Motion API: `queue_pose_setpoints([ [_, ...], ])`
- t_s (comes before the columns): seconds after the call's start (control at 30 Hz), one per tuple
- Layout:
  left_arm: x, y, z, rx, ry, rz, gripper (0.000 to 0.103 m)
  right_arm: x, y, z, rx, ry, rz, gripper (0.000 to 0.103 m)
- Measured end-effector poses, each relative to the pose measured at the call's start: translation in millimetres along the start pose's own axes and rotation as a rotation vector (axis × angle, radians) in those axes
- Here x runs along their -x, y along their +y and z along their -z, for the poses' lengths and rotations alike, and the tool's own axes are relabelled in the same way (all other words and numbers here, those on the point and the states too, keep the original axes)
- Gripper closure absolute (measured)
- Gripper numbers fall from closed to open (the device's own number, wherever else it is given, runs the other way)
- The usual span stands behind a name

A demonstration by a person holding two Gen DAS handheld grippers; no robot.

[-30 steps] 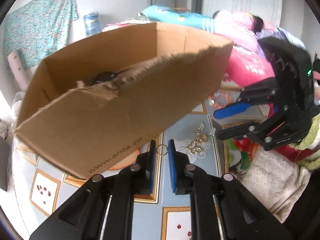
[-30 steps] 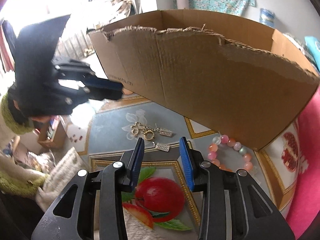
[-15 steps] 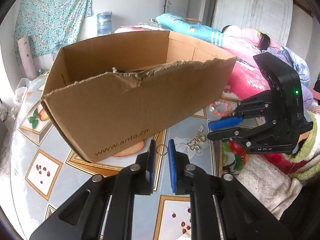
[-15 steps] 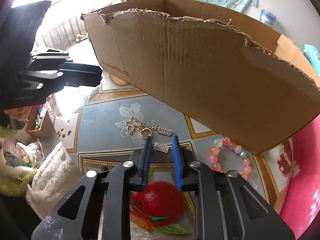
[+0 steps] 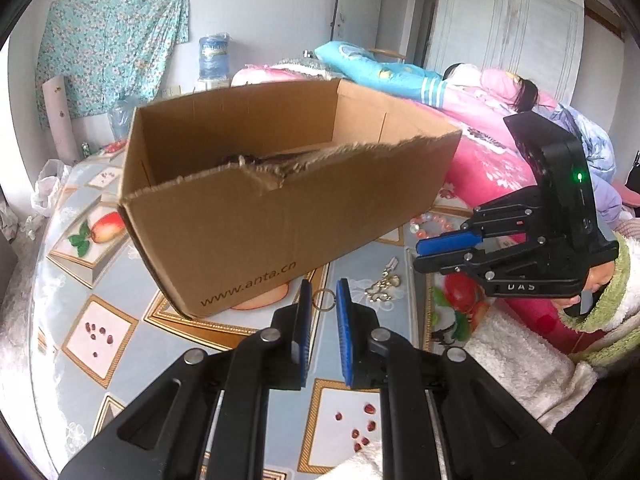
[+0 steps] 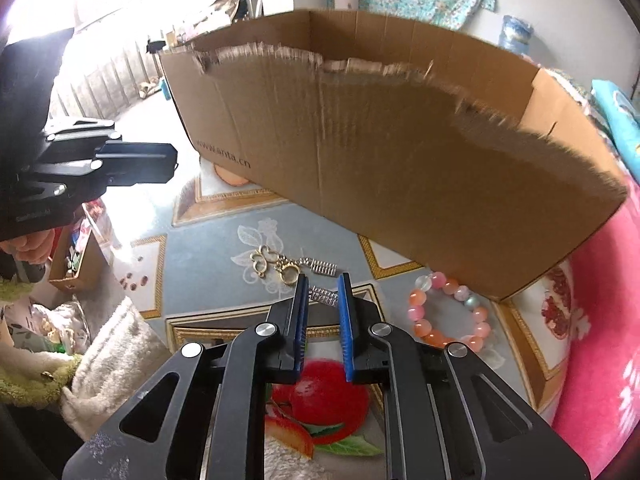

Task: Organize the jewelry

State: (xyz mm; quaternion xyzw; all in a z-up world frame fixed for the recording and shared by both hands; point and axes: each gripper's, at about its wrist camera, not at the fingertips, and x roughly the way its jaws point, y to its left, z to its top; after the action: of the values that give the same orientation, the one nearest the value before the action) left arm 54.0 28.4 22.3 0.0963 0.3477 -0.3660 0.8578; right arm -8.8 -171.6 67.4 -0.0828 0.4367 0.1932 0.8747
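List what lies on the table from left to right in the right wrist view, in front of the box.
Left gripper → gold charms → silver chain piece, between the right gripper's jaws → bead bracelet.

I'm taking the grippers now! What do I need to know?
Left gripper: shut on a small ring.
Right gripper: looks shut on a silver strip beside the gold earrings on the table.
Bead bracelet: on the table, by the cardboard box.
Done: two pieces gripped.
Left: probably everything goes into the box.
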Motion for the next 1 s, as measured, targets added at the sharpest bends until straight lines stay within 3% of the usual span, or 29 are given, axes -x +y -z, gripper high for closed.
queue_pose_setpoints([
  [0.17, 29.1, -8.3, -14.1, -0.013, -0.064, 0.013, 0.092, 48.1, 3.2, -9.9, -0.013, -0.105, -0.016, 0.09],
  [0.3, 49.4, -17.3, -44.6, -0.055, -0.133, 0.008, 0.091, 86.8, -3.0, -33.5, -0.014, -0.218, -0.03, 0.09],
  [0.47, 37.7, -17.1, -87.7, -0.055, -0.155, 0.007, 0.091, 89.9, -24.6, -68.4, -0.059, -0.275, -0.036, 0.09],
  [0.77, -51.0, 19.8, -154.1, 0.128, 0.046, 0.076, 0.091, 33.5, -59.9, -93.8, -0.211, -0.115, -0.04, 0.09],
  [1.0, -103.9, 35.3, -176.8, 0.198, 0.204, 0.017, 0.091, 12.6, -66.3, -99.8, -0.199, -0.066, -0.025, 0.089],
])
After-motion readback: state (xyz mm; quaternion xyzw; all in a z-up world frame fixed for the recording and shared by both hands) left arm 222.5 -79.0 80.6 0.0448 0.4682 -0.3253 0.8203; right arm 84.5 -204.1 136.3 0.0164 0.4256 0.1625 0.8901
